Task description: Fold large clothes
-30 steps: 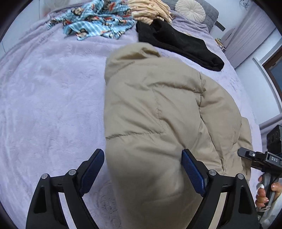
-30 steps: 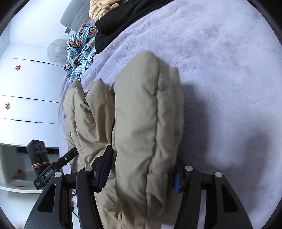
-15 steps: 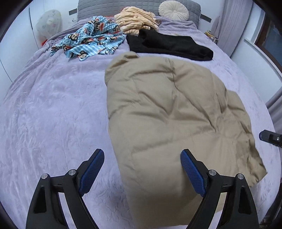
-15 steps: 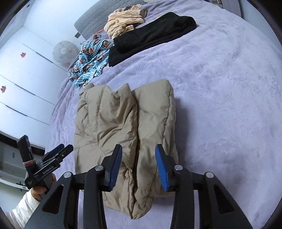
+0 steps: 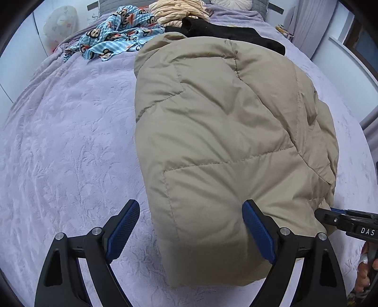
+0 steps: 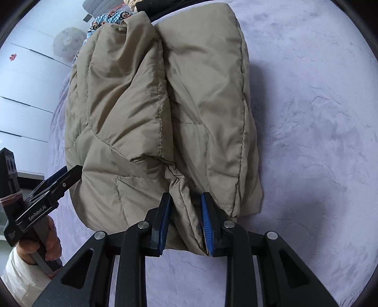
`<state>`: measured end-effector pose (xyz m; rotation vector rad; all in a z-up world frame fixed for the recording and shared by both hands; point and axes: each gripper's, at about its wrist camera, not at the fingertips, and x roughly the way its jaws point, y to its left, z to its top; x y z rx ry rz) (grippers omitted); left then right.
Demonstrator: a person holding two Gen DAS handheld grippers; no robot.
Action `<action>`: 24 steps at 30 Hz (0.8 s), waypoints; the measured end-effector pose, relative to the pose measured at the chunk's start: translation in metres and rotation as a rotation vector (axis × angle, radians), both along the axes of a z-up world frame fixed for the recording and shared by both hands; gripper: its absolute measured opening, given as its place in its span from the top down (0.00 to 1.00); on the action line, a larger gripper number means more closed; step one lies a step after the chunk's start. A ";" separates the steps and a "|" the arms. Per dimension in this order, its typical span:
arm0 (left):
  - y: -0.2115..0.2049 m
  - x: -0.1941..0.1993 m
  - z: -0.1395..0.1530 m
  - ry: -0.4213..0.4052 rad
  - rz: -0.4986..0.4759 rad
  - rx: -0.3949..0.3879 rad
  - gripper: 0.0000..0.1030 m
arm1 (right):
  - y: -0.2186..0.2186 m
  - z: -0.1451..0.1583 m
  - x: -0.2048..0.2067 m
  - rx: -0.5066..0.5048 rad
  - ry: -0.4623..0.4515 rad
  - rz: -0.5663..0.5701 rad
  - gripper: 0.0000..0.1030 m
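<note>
Moving in closer than half a second ago, both cameras now filling up with the puffer jacket (image 5: pixel 224 130), and narrowing slightly around its hem on the right side.

Lying folded lengthwise on the lilac bedspread (image 5: pixel 59 153), tan and quilted, running away toward the head of the bed. Showing in the right wrist view (image 6: pixel 165 94) as two padded halves side by side with a deep crease between them.

Holding the left gripper (image 5: pixel 190 205) wide apart at the near end of the jacket, blue pads (image 5: pixel 122 226) clear of the cloth on the left, the other pad just touching or overlapping the near corner of the fabric. Straddling that corner, gripping nothing. Appearing in the right wrist view as well (image 6: pixel 68 172), just beside the jacket's left edge, with the left hand (image 6: pixel 47 240) wrapped round its handle.

Pinching with the right gripper (image 6: pixel 185 197): jaws drawn close together, a bunched ridge of the hem at the crease filling the gap between the blue pads (image 6: pixel 208 222). Reaching in from the right edge of the left wrist view (image 5: pixel 330 213), tips meeting the jacket's near right corner.

Resting beyond the jacket, near the headboard: a blue monkey-print garment (image 5: pixel 118 30), a black garment (image 5: pixel 224 30) touching the jacket's far end, and a yellow striped garment (image 5: pixel 179 9).
</note>
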<state>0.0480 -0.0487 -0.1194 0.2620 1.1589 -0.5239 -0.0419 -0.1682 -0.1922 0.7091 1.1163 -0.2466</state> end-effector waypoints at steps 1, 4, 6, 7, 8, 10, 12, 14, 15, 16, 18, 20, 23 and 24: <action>0.001 -0.002 0.003 0.002 0.006 0.002 0.13 | 0.002 0.002 -0.001 -0.004 0.000 0.000 0.73; 0.006 -0.005 0.012 0.016 0.022 0.006 0.13 | 0.006 0.014 -0.004 -0.019 -0.002 0.007 0.73; 0.009 -0.008 0.018 0.020 0.030 0.006 0.13 | 0.008 0.021 -0.006 -0.021 -0.001 -0.001 0.73; 0.010 -0.010 0.021 0.021 0.033 0.005 0.13 | 0.009 0.024 -0.008 -0.020 -0.003 -0.006 0.73; 0.012 -0.011 0.024 0.024 0.036 0.005 0.13 | 0.010 0.028 -0.010 -0.018 -0.005 -0.013 0.73; 0.015 -0.016 0.029 0.033 0.039 0.009 0.13 | 0.013 0.035 -0.014 -0.010 -0.008 -0.019 0.72; 0.017 -0.021 0.034 0.039 0.034 0.010 0.13 | 0.017 0.041 -0.016 -0.010 -0.004 -0.020 0.72; 0.020 -0.027 0.039 0.040 0.029 0.014 0.13 | 0.021 0.047 -0.019 -0.013 -0.002 -0.019 0.72; 0.022 -0.030 0.042 0.042 0.026 0.014 0.13 | 0.023 0.051 -0.021 -0.014 -0.002 -0.017 0.72; 0.023 -0.033 0.044 0.045 0.024 0.014 0.13 | 0.025 0.055 -0.023 -0.016 0.000 -0.016 0.72; 0.027 -0.039 0.048 0.053 0.023 0.017 0.13 | 0.032 0.062 -0.027 -0.018 0.001 -0.016 0.72; 0.032 -0.044 0.052 0.065 0.026 0.021 0.13 | 0.036 0.067 -0.037 -0.016 -0.001 -0.021 0.72; 0.037 -0.054 0.057 0.077 0.028 0.024 0.13 | 0.043 0.073 -0.046 0.000 0.002 -0.033 0.72; 0.039 -0.058 0.059 0.081 0.028 0.025 0.13 | 0.046 0.074 -0.049 0.001 0.004 -0.035 0.72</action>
